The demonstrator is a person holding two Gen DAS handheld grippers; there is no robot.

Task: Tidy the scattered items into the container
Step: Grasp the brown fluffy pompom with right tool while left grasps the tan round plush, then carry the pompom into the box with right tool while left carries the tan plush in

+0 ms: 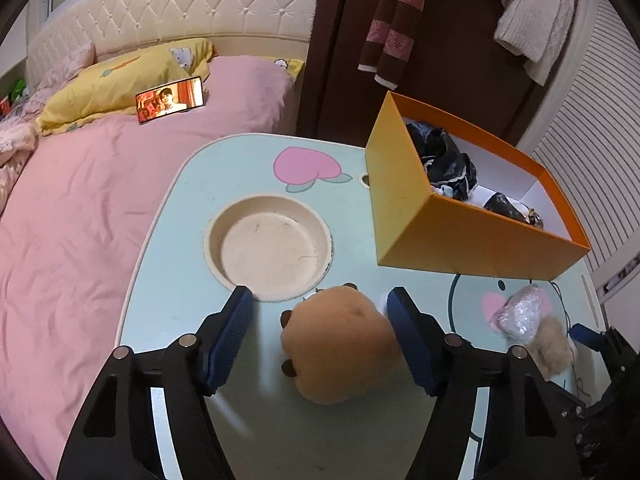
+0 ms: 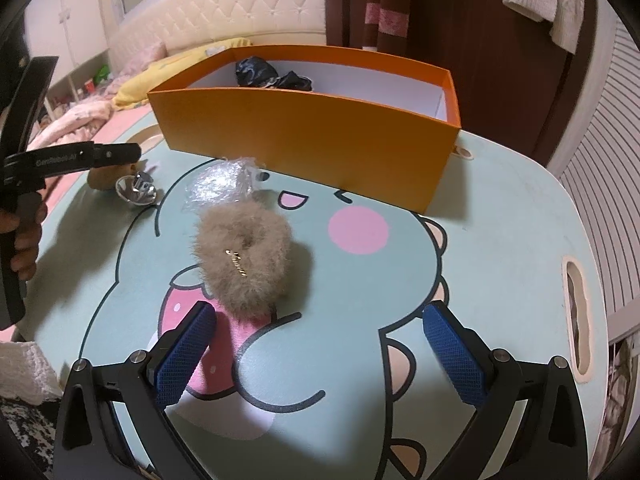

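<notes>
1. Left wrist view: my left claw (image 1: 320, 336) stands parted around the round brown plush toy (image 1: 340, 344). Its right pad (image 1: 408, 340) is at or against the plush; its left pad (image 1: 228, 344) is clear of it, so nothing is gripped yet.
2. Risk: the toy sits off-centre between the jaws. I judge that closing from here could shove it sideways toward the round recess (image 1: 268, 244) in the counter (image 1: 192, 208), or let it squirt out because it is soft and rounded.
3. A small shiny piece (image 2: 136, 192) lies just beside the toy in the right wrist view; a careless squeeze may catch or knock it.
4. My right claw (image 2: 320, 352) is released and empty, with the fluffy beige scrunchie (image 2: 244, 260) just ahead of its tips. A low pass could drag the fur.
5. The crinkly clear wrapper (image 2: 220, 184) lies near the orange box (image 2: 312, 136), which already holds dark items (image 2: 272, 74). I think a swing toward the box might clip its near wall.
</notes>
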